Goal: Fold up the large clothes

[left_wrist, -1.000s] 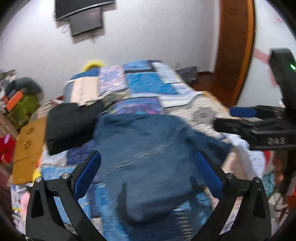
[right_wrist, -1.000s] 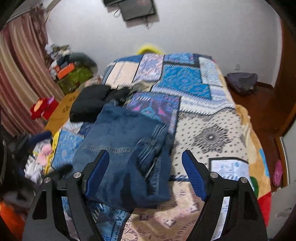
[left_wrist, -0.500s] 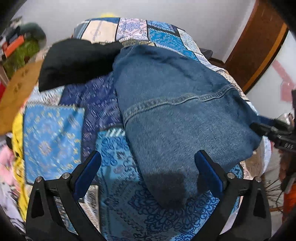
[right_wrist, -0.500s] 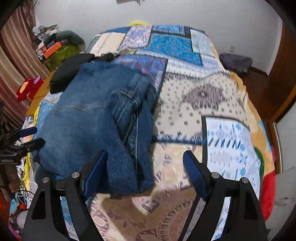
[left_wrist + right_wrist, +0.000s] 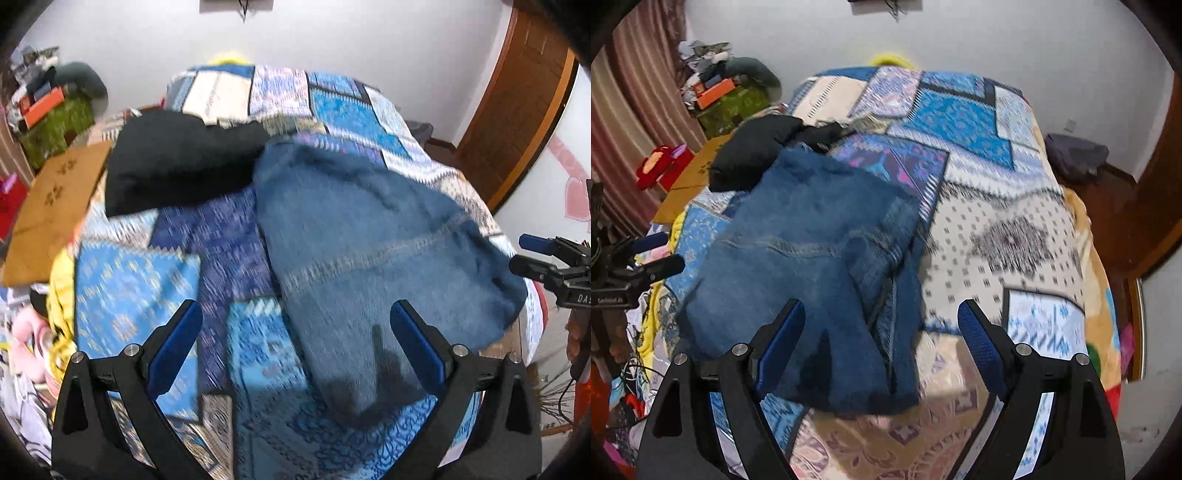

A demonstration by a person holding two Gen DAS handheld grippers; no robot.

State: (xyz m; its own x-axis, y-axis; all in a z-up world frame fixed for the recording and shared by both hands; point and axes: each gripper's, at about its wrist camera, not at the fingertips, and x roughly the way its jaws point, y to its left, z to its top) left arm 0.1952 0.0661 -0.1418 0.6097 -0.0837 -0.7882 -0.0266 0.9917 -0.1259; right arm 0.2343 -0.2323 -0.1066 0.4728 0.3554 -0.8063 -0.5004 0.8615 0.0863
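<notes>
Both grippers are held wide apart with nothing between the pads: the left gripper (image 5: 295, 341) and the right gripper (image 5: 881, 341) are pitched steeply downward over the near end of the folded jeans (image 5: 812, 266). The jeans are laid in a compact bundle on the patchwork bed cover (image 5: 1008, 236), with their far edge just beside a black garment (image 5: 177, 162). The fold appears largely made. For the next move, either a near edge would have to be pinched for another fold, or the bundle would be left and the black garment taken up.
</notes>
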